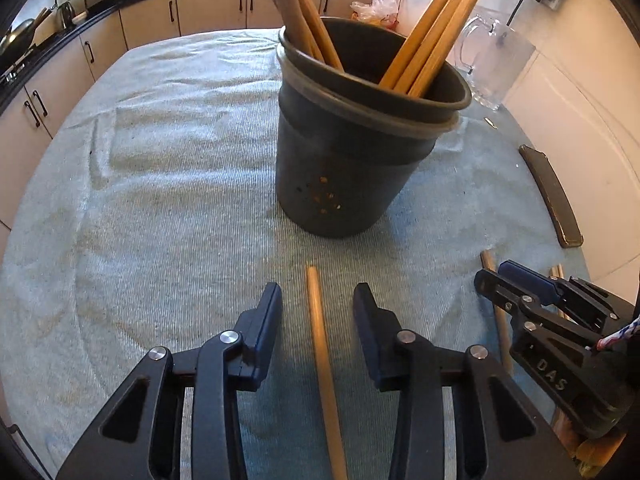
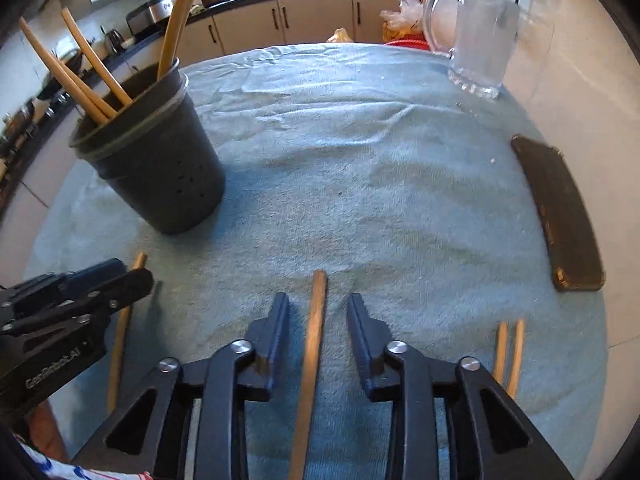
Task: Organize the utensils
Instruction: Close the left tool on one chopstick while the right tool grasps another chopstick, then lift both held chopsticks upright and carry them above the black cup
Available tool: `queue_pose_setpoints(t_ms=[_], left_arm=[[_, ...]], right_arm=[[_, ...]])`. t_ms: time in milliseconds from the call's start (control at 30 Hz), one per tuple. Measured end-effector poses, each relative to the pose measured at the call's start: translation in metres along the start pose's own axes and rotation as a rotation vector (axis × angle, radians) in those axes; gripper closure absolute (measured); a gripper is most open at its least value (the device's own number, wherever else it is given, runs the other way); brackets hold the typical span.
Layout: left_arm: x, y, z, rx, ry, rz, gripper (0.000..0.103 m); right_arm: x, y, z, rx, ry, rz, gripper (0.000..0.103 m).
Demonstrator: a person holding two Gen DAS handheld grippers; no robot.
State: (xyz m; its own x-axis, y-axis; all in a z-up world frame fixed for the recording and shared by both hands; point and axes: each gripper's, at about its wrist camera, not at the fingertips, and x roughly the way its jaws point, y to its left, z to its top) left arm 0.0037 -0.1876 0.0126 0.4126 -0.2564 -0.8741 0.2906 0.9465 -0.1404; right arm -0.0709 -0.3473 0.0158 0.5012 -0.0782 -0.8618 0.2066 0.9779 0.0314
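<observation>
Left gripper (image 1: 317, 312) straddles a wooden handle (image 1: 322, 352) lying on the towel-covered worktop (image 1: 160, 200), jaws wide, touching nothing. I judge it light, stiff, a bit slick; best pinched mid-shaft. My right gripper (image 2: 318, 320) likewise brackets a second handle (image 2: 312, 356), wide apart, empty. Holder (image 1: 348, 152) stands just ahead.

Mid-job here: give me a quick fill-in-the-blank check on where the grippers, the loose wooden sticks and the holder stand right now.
1. The left gripper straddles one wooden stick with its jaws ____.
2. The right gripper has a stick lying between its fingers, not yet ____.
3. The dark utensil holder stands ____ on the towel with several sticks inside.
4. To the right of the right gripper, ____ more sticks lie side by side.

Missing words: open; gripped; upright; two
</observation>
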Motion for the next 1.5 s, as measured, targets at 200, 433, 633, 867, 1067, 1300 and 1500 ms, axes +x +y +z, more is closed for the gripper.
queue_pose_setpoints(t_ms=[200, 433, 633, 867, 1067, 1300, 1500], left_arm=[[0.001, -0.006, -0.003, 0.018, -0.041, 0.024, 0.078], [-0.024, 0.009, -0.007, -0.05, -0.089, -0.053, 0.098], [-0.088, 0.013, -0.019, -0.086, -0.202, -0.128, 0.098], [-0.149, 0.005, -0.039, -0.072, -0.327, -0.138, 0.098], [-0.181, 0.005, -0.063, -0.053, -0.374, -0.119, 0.098], [-0.21, 0.004, -0.083, -0.05, -0.428, -0.128, 0.098], [-0.231, -0.001, -0.098, -0.029, -0.474, -0.14, 0.098]], right_arm=[[-0.001, 0.016, -0.006, -0.044, -0.036, -0.069, 0.092], [-0.025, 0.003, -0.003, 0.022, -0.09, 0.077, 0.096], [-0.084, -0.01, -0.01, 0.068, -0.232, 0.14, 0.096], [-0.135, 0.0, -0.029, 0.061, -0.353, 0.154, 0.096], [-0.162, 0.003, -0.053, 0.06, -0.405, 0.181, 0.095], [-0.187, 0.004, -0.072, 0.054, -0.441, 0.196, 0.095], [-0.205, 0.011, -0.082, 0.039, -0.468, 0.206, 0.095]])
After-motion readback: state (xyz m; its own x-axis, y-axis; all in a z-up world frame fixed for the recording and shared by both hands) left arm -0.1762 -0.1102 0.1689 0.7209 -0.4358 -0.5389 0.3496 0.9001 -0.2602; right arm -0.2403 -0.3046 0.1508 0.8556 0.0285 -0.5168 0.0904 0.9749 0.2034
